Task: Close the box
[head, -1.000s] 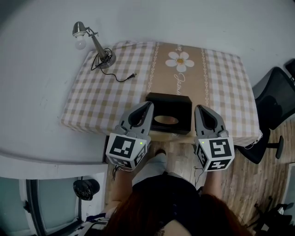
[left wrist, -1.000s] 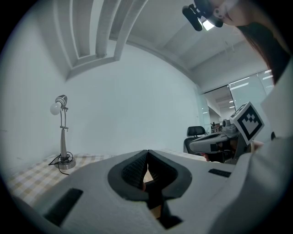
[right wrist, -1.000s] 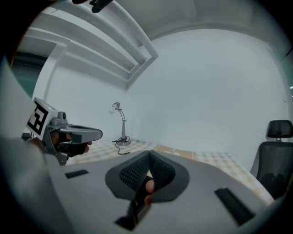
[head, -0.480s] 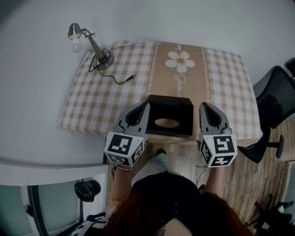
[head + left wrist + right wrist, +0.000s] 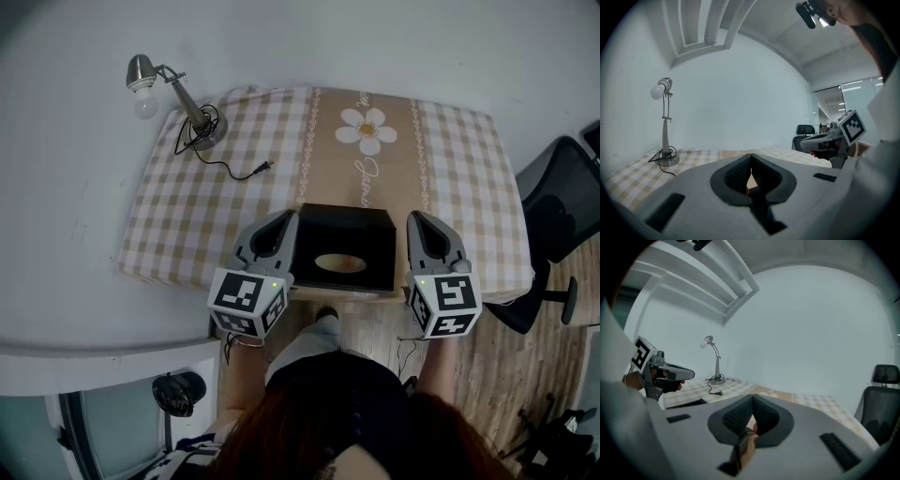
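A black box (image 5: 345, 246) with an oval opening in its top stands on the checked tablecloth (image 5: 225, 206) at the table's front edge. My left gripper (image 5: 287, 217) hangs just off the box's left side, jaws shut and empty. My right gripper (image 5: 415, 218) hangs just off its right side, also shut and empty. In the left gripper view the left gripper (image 5: 751, 157) points across the table, and the box is hidden below the jaws. In the right gripper view the right gripper (image 5: 752, 398) shows its pads meeting, with a dark strip of the box (image 5: 688, 403) at the left.
A desk lamp (image 5: 173, 89) with a loose cord (image 5: 234, 167) stands at the table's far left corner. A daisy print (image 5: 367, 131) marks the cloth's middle strip. A black office chair (image 5: 558, 211) stands right of the table. The person's lap is below the front edge.
Both grippers have drifted slightly outward; the left one, earlier over the box's left edge, is now beside it. The view has shifted a little.
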`<action>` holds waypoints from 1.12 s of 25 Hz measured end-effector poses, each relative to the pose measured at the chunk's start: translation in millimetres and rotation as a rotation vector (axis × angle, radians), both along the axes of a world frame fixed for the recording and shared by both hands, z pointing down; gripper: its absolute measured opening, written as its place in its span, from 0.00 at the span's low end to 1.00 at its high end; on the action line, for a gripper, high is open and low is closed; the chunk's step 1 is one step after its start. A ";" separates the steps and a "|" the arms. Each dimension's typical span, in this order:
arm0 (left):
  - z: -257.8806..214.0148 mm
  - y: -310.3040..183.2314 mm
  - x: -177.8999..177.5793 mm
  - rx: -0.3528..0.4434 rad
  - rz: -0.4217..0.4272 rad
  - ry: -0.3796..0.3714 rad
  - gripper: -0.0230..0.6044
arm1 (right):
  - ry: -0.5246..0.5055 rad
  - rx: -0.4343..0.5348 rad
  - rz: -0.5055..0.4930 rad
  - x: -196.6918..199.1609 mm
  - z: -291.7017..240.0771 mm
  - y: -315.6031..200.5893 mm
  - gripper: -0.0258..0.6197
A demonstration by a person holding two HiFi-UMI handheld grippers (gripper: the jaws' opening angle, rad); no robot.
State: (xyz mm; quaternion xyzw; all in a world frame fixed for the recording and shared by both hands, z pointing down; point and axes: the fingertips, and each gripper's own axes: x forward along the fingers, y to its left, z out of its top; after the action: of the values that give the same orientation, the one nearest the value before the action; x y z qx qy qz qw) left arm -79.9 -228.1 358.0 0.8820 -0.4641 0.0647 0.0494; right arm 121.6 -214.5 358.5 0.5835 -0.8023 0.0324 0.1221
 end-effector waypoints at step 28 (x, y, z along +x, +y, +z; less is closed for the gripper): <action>64.4 -53.1 -15.2 -0.198 0.022 -0.034 0.08 | -0.060 -0.261 -0.020 11.2 76.7 -40.2 0.07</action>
State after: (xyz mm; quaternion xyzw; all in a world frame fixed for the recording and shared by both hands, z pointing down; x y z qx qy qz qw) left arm -95.1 -281.3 422.3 0.8766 -0.4466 0.1258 0.1279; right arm 132.8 -254.7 435.2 0.5531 -0.8004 0.1530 0.1732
